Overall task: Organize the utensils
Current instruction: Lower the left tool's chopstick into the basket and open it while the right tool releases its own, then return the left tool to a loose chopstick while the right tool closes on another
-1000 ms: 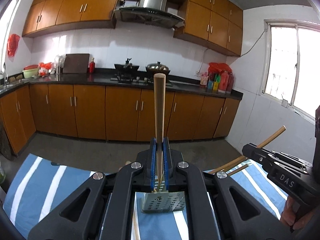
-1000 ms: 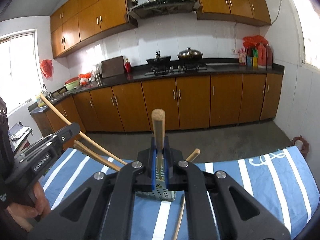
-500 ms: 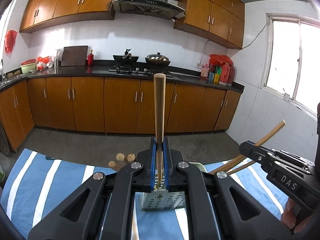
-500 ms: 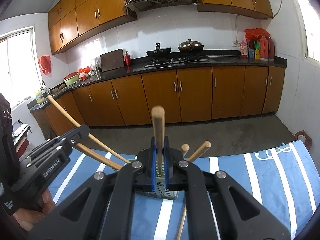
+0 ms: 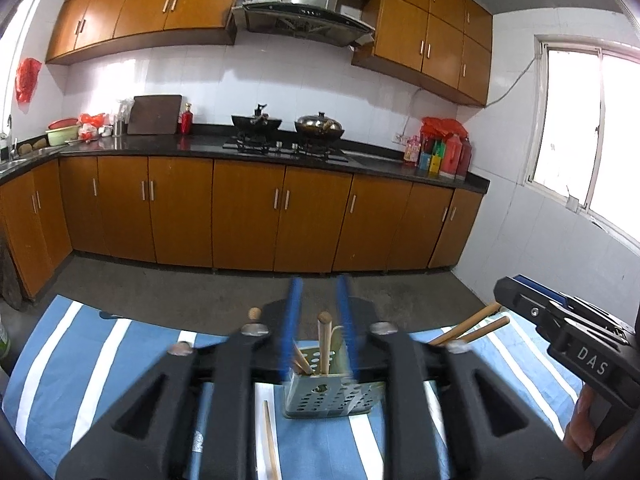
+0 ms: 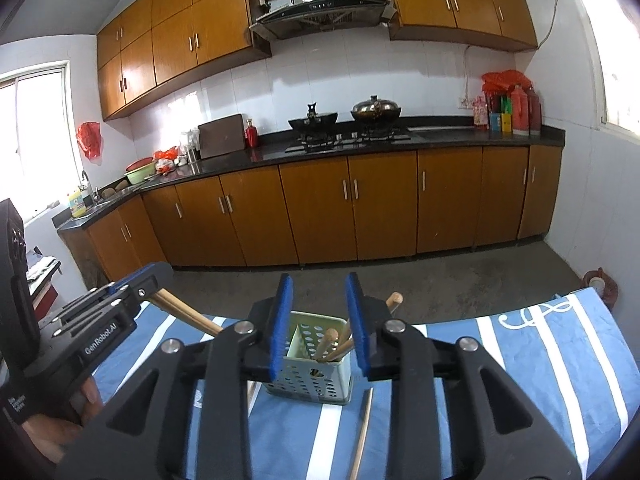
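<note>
1. Nearest me on the bench, covered by a blue-and-white striped cloth (image 5: 100, 364), a loose wooden stick (image 5: 270, 440) lies flat just on the near side of the utensil holder (image 5: 328, 398); from the right camera the same stick (image 6: 362, 436) sits near-right of the holder (image 6: 310, 378).
2. The holder is a pale perforated metal box standing upright on the cloth, split by a divider, with wooden utensil handles (image 5: 325, 342) poking out of its top.
3. My left gripper (image 5: 319, 320) has its jaws apart, nothing between them; the holder sits just below and beyond the blue pads, framed in the gap. The pads are motion-blurred.
4. My right gripper (image 6: 319, 316) is the same: jaws apart and empty, with the holder and its handles (image 6: 331, 344) directly under the gap.
5. More wooden handles (image 5: 472, 326) lie at the right of the left view, partly hidden by the right gripper's body; a hand (image 5: 586, 428) holds that gripper.
6. A second ago each pair of jaws was clamped on an upright wooden handle; both have just been opening, and those handles now stand in the holder.
7. Beyond the bench: bare floor, then brown cabinets (image 6: 352, 208) under a dark counter with a stove and two woks (image 5: 288, 124).
</note>
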Demonstrator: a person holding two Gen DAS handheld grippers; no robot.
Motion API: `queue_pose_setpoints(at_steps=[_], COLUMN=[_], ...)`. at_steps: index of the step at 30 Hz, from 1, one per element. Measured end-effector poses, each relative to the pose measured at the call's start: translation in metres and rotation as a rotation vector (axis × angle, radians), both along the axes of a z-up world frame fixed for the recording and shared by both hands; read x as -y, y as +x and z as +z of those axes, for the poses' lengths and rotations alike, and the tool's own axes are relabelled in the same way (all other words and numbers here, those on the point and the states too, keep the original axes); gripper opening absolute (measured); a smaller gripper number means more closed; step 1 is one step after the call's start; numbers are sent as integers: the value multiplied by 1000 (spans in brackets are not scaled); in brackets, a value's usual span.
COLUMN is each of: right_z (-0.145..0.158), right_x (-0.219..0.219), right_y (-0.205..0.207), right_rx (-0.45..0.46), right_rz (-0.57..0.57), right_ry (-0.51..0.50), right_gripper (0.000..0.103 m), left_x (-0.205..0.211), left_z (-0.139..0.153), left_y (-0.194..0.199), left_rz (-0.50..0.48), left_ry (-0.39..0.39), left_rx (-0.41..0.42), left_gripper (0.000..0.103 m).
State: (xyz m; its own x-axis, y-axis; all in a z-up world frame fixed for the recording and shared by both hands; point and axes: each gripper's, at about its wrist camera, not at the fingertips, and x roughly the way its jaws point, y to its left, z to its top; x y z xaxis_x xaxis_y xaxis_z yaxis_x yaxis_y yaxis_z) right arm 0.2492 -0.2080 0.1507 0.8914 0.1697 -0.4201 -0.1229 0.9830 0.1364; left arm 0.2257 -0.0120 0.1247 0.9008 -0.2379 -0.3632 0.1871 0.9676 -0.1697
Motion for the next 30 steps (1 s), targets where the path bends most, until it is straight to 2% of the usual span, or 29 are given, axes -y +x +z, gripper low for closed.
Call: queue_pose_setpoints(at_steps=[6, 11, 15, 20, 25, 30], right_z=[6, -12, -47, -111, -168, -208], right_x=[12, 32, 49, 54, 33, 7], right_y=[-29, -60, -73, -73, -75, -78], right_rx=[33, 23, -53, -207, -334, -431], right_rz=[-26, -89, -126, -145, -110, -64], right_ry=[-23, -61, -55, -15, -6, -23], right_gripper=[37, 43, 43, 43, 43, 39], left_x=[-13, -30, -45, -57, -54, -40], left_z=[8, -2, -35, -94, -140, -166], left_y=[-24, -51, -68, -74, -73, -77], left_rz=[11, 30, 59, 89, 83, 50], left_ry=[6, 37, 97, 125, 115, 120], left_rx=[21, -2, -72, -211, -328, -378], left_gripper=[33, 34, 34, 34, 34, 40])
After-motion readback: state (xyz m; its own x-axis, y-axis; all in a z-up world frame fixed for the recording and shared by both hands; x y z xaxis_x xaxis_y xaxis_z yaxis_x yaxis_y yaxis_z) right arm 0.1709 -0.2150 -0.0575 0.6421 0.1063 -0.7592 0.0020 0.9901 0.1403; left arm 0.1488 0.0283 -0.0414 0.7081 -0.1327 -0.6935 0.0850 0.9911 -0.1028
